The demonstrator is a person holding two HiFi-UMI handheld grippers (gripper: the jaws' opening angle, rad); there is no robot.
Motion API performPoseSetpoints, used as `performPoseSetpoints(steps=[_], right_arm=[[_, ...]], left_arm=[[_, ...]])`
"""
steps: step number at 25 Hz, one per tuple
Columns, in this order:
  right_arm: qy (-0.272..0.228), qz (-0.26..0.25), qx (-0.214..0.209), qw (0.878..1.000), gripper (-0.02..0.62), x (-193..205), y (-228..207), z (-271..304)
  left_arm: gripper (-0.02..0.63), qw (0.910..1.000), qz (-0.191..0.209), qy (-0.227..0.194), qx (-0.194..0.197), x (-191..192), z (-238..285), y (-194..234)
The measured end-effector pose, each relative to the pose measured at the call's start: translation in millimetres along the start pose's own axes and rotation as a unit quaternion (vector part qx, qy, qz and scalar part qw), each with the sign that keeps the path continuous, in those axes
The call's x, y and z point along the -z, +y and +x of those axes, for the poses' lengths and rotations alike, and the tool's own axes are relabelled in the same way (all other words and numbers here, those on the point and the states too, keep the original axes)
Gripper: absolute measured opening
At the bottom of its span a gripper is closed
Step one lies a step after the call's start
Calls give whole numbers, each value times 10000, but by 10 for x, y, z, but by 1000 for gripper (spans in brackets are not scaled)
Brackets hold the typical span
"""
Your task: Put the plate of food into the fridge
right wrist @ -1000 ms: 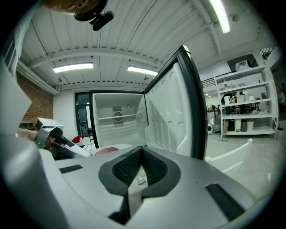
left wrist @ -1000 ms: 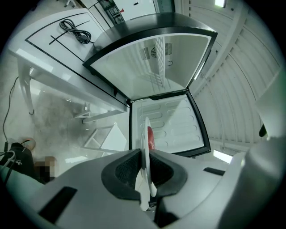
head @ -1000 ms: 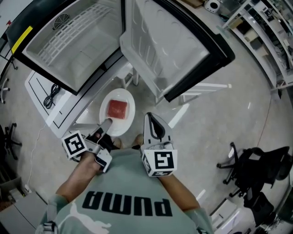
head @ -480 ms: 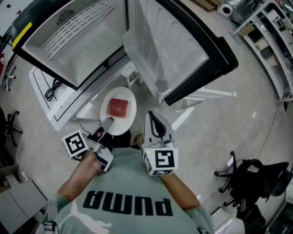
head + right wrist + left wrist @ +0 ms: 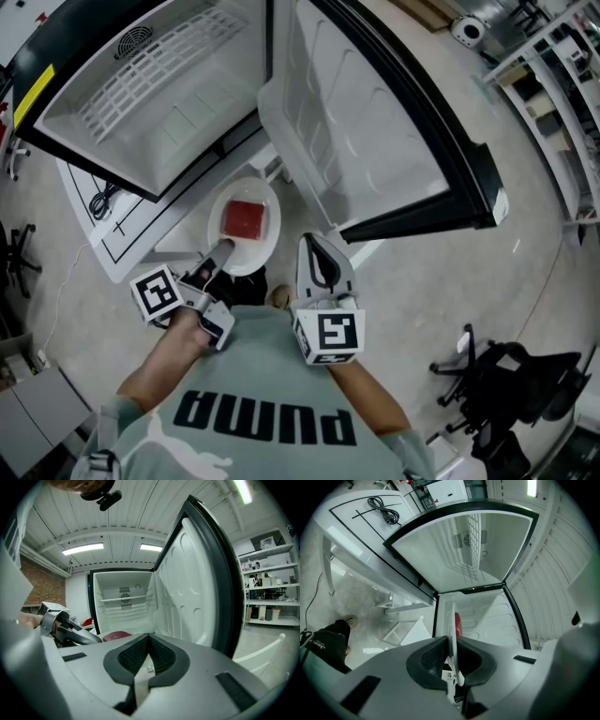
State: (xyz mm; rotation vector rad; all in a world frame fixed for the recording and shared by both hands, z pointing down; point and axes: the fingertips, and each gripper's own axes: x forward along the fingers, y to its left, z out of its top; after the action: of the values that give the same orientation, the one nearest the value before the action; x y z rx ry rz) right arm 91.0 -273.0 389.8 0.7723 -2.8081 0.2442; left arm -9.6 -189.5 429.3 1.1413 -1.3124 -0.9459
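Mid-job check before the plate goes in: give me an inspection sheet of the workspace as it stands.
Surface: white table at the left, marked with black lines.
Job's things: plate carrying red food, held in front of the open fridge; door swung wide; wire shelf inside looks bare.
Clutter: nothing seen.
Grippers: left gripper shut on the plate's rim; right gripper shut, nothing between its fingers.
Cables: black cable bundled on the table.
Surroundings: office chair, shelving, grey floor.
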Motion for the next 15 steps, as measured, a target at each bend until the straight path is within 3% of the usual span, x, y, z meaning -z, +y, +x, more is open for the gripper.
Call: performPoseSetpoints(steps=[15], right_arm=[[49,-357,-451,9983,5,-396,157,790]], left_arm=[[31,9980,-190,-596,14,-867,379,-17]])
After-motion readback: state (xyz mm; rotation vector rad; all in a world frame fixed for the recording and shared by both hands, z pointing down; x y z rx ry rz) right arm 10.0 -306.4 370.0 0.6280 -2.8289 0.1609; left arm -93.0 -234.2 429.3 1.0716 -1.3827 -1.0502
